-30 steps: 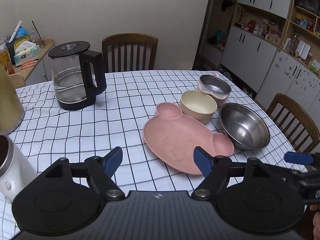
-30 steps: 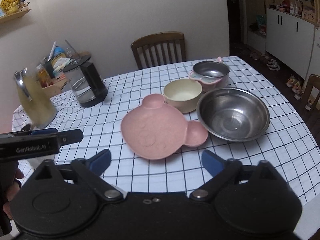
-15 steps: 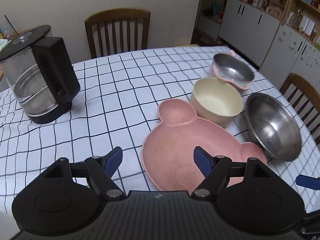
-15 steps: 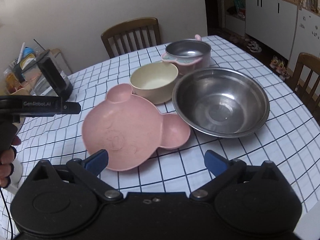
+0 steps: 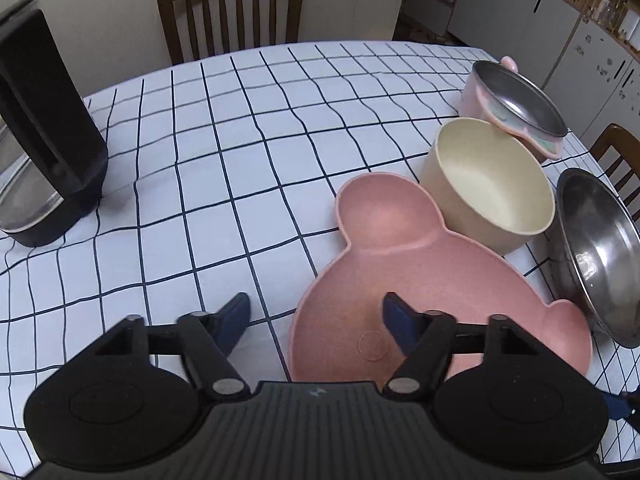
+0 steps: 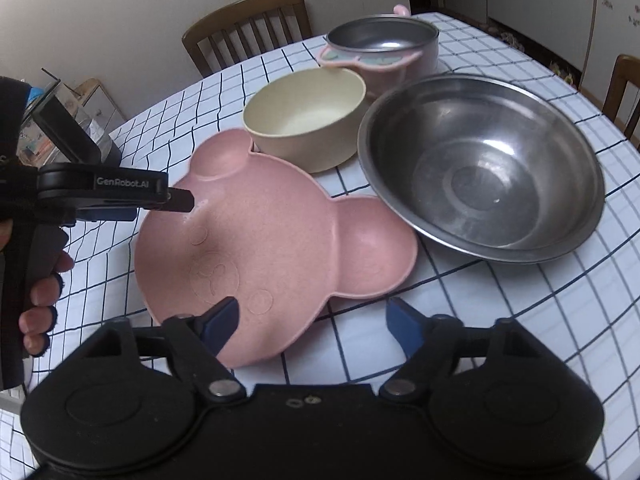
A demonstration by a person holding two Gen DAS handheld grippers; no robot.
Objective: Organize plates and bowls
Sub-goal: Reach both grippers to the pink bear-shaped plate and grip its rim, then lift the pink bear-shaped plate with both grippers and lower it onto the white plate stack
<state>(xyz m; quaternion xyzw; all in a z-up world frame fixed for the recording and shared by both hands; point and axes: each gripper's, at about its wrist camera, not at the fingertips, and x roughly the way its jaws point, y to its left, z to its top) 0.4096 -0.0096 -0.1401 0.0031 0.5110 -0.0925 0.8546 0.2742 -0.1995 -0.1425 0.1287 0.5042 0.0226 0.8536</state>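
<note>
Nothing stacked yet; task looks barely begun. Pink bear-shaped plate [image 6: 264, 240] lies flat on the checked table [image 5: 200, 160], all four dishes separate. Landmark = the pink plate: cream bowl [image 6: 306, 120] touches its far edge, behind the ear; pink-handled steel bowl [image 6: 382, 46] sits just behind the cream bowl; large steel bowl [image 6: 484, 168] is to the plate's right, its rim overlapping the right ear. Glass kettle [image 5: 44, 140] stands well apart to the plate's left; wooden chair [image 5: 230, 8] is beyond the table.

Left gripper [image 5: 316, 320] spread wide, holding nothing, one finger over the plate's near-left rim, the other off it above the cloth. In the right wrist view its tip hovers at the plate's left edge; contact cannot be told. Right gripper [image 6: 312, 322] also spread, empty, straddling the plate's near rim.

Versus a second ago: both grippers have moved in close and low, the plate now fills both views, and the kettle has slid to the edge of the left view. Dishes have not shifted.

Left to do: all nesting and stacking.
</note>
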